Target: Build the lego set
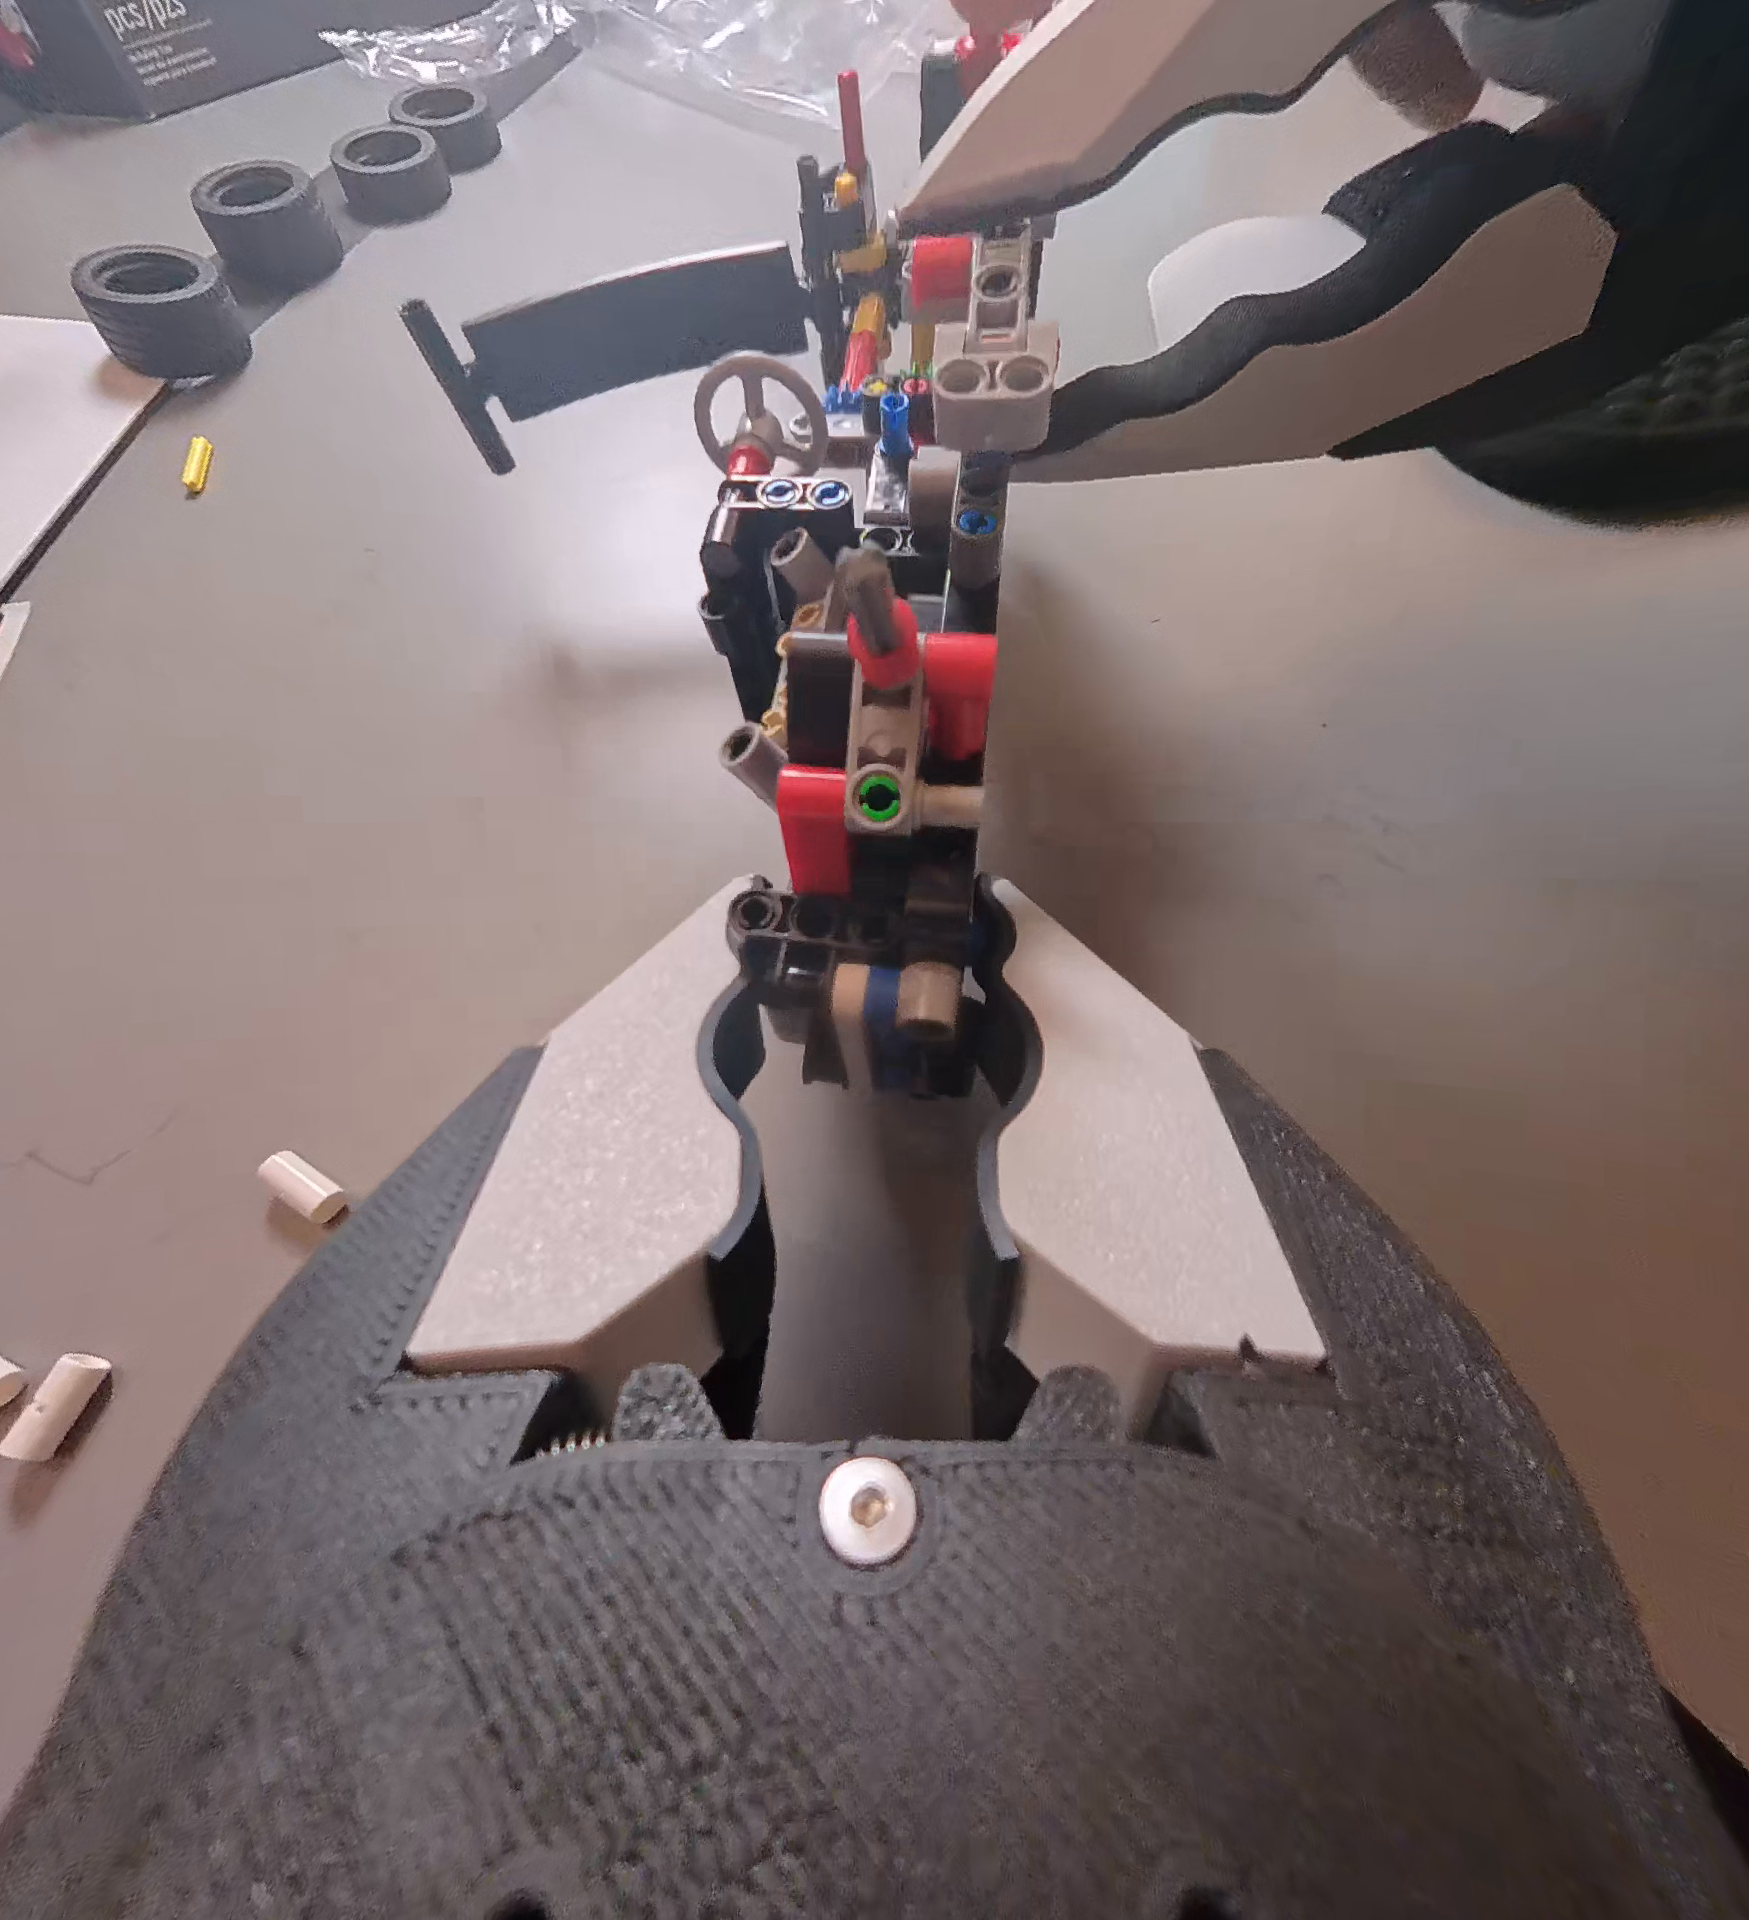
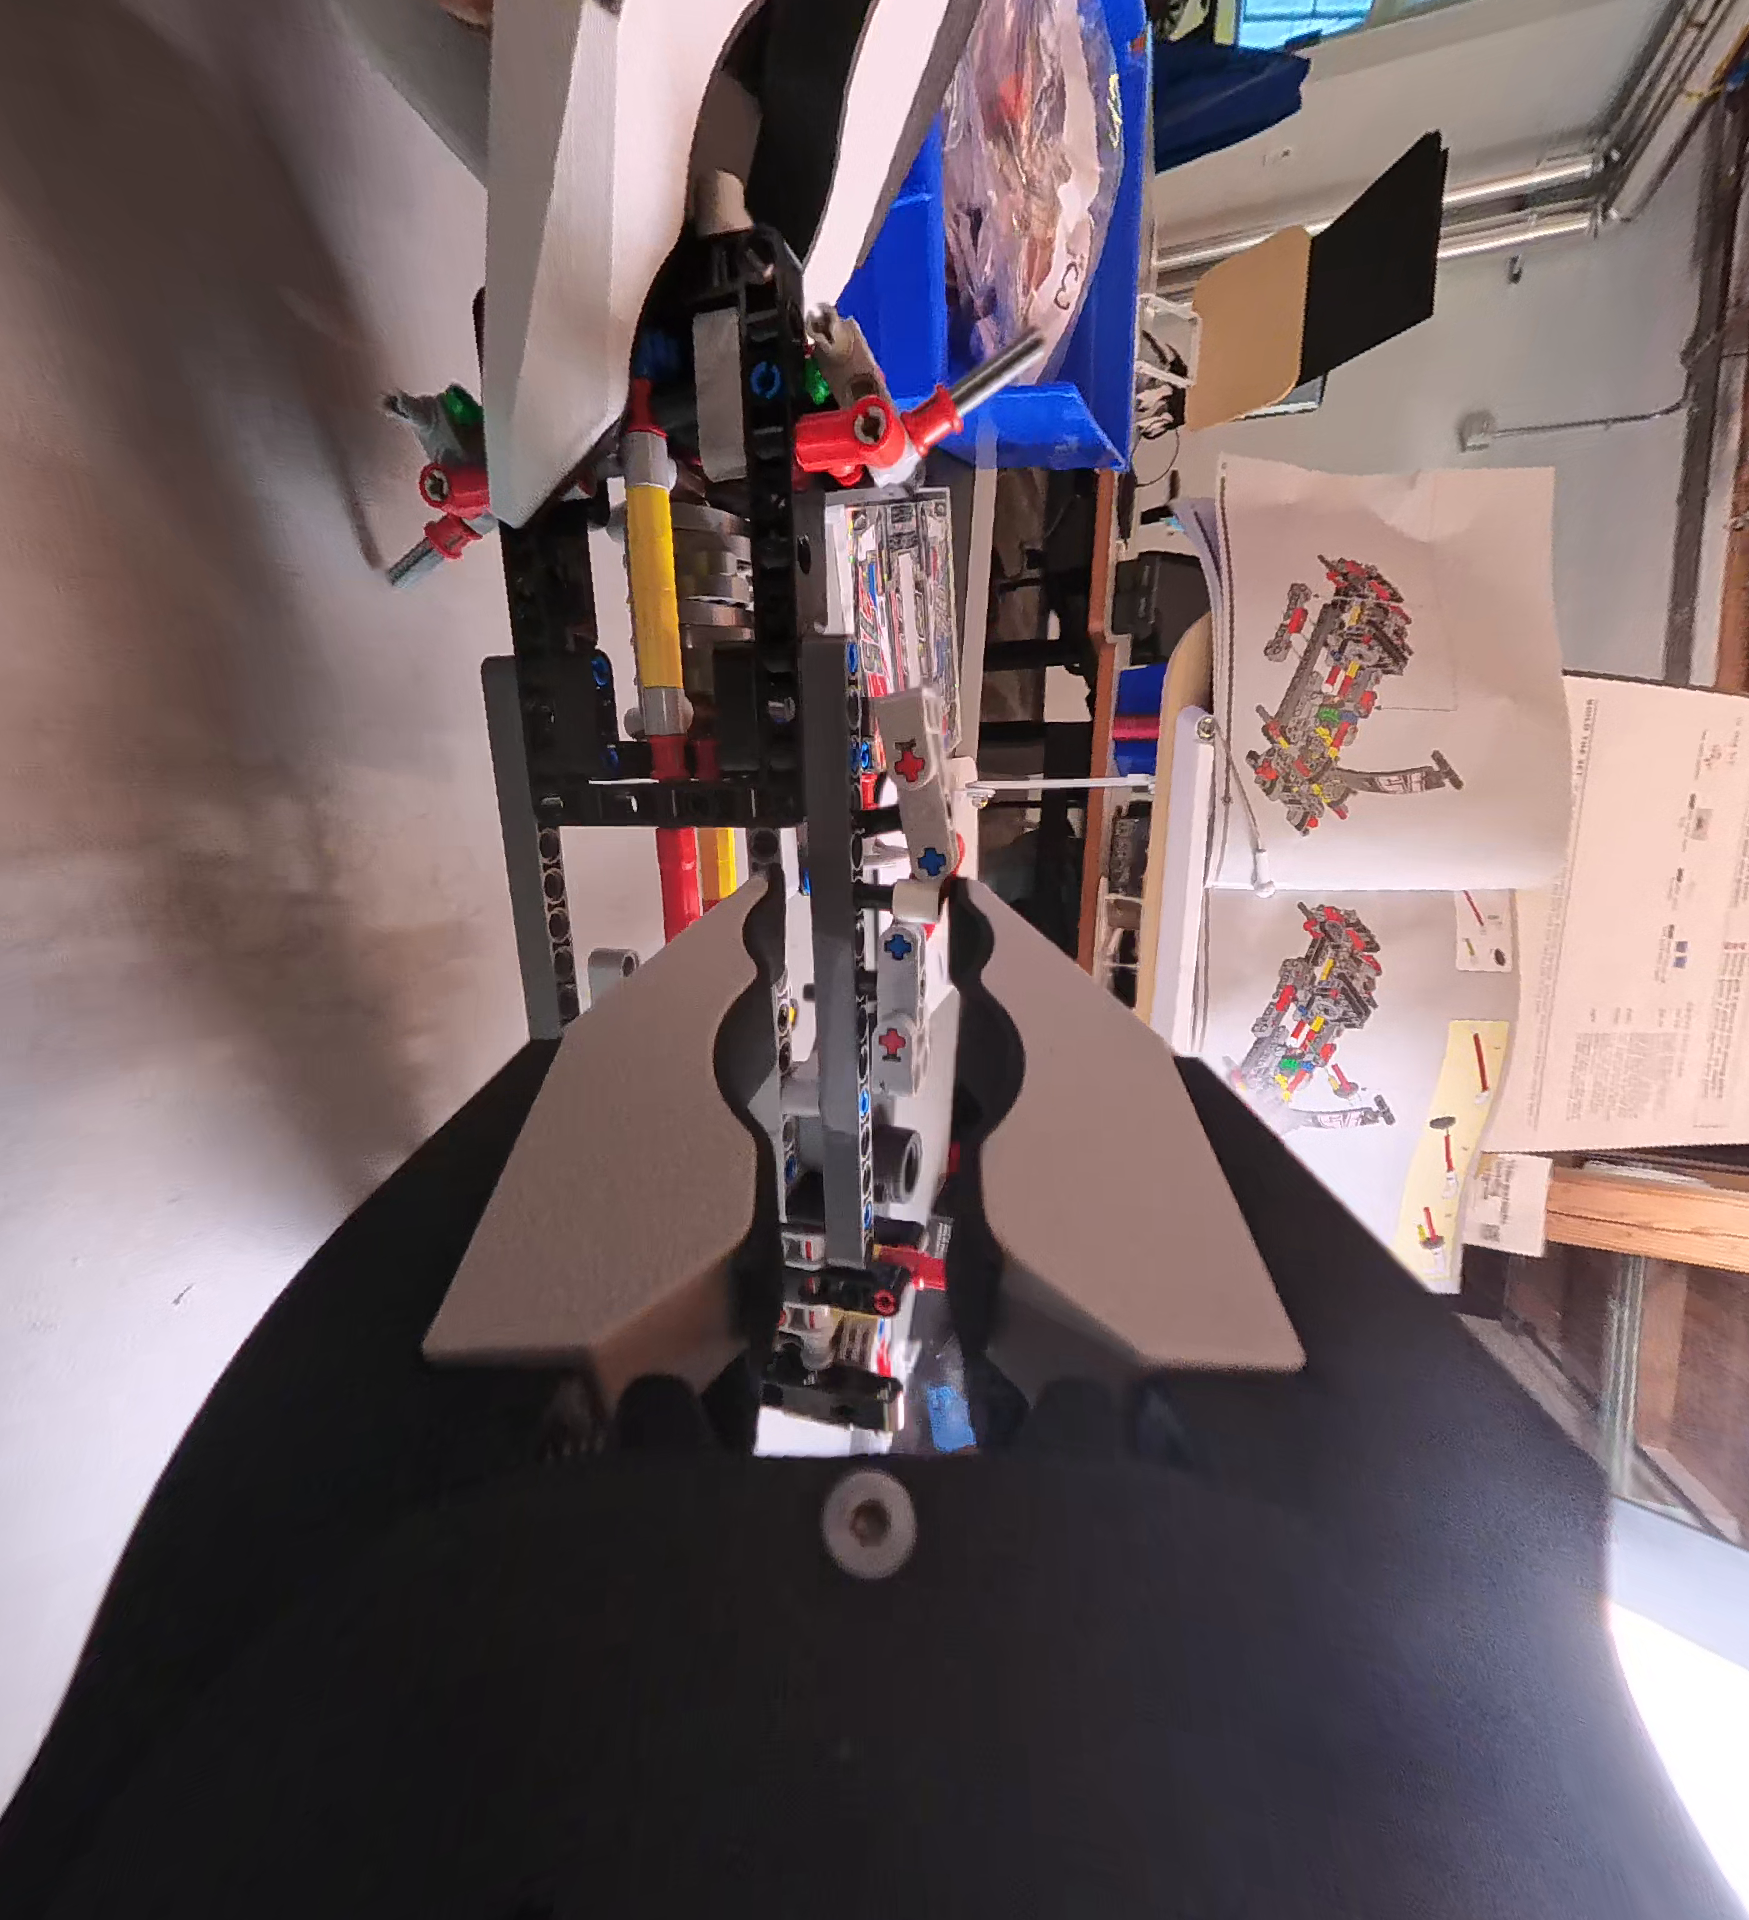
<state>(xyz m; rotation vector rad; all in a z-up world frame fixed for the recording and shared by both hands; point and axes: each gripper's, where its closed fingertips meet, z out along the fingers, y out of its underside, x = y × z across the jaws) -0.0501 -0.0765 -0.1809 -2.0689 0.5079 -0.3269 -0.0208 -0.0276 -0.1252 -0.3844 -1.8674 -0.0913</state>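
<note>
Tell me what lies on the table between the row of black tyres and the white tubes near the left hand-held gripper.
In the left wrist view, between the black tyres and the white tubes, one small yellow pin lies on otherwise bare table.

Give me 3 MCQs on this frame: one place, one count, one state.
1. Where do the loose black tyres lie?
A. on the table, left of the lego model
B. stacked on the model
C. inside the blue bin

2. How many loose tyres show in the left wrist view?
A. two
B. four
C. six

3. How is the lego model held?
A. lying free on the table
B. by the left gripper only
C. by both grippers, one at each end

Answers:
1 A, they sit in a row on the table.
2 B, four can be counted.
3 C, the left gripper and right gripper each close on an end.
</note>
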